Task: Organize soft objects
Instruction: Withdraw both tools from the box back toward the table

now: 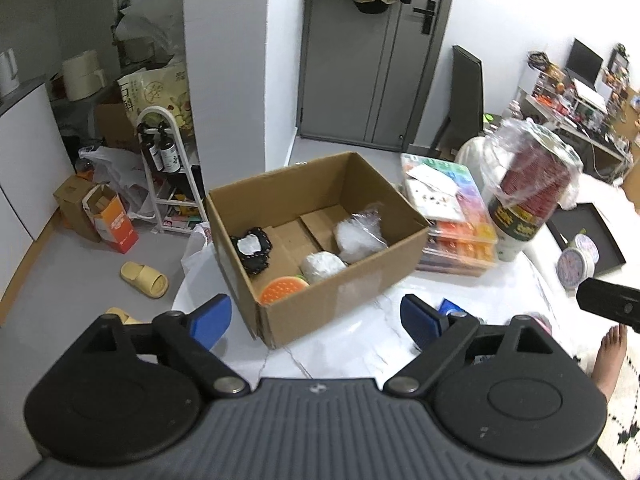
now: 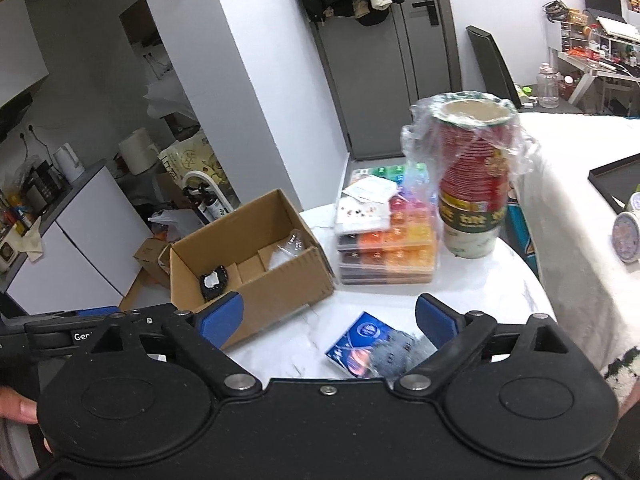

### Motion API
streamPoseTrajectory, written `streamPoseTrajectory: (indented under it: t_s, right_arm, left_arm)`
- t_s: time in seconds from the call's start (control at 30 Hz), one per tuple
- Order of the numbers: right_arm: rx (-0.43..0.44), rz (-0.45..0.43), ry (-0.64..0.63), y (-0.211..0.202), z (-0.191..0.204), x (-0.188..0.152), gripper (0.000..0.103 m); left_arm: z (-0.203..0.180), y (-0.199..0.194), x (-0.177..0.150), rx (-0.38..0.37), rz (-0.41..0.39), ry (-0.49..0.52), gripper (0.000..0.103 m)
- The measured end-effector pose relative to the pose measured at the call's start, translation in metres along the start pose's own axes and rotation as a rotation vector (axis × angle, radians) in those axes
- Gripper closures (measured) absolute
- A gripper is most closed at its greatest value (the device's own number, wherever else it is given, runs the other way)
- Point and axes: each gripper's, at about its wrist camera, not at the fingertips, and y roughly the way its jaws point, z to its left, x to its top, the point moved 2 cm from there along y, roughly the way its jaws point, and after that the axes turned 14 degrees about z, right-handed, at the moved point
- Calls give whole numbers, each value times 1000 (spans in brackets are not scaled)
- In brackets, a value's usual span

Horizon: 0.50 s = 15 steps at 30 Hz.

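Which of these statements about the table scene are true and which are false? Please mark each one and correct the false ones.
1. The cardboard box is open at the top. True.
2. The left gripper holds the orange brush. False: its jaws stand open and empty, and the brush lies inside the box.
3. The stack of paper cups stands upright on the white table, wrapped in clear plastic. True.
4. The blue packet lies inside the box. False: it lies on the table, outside the box, in front of the right gripper.
5. The right gripper is shut. False: its jaws are open, with nothing between them.
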Motion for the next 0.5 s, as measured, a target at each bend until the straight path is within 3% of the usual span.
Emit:
streamPoseTrajectory:
  t_s: [0.23,0.5]
  right_arm:
    - [-2,-15,13,-14,-15,-13,6]
    - [-2,-37,43,-24,-35,-25,5]
  left_arm:
    - [-17,-8,-9,-10,-15,33,1]
    - [-32,-14,-20,-50,-21,49,0]
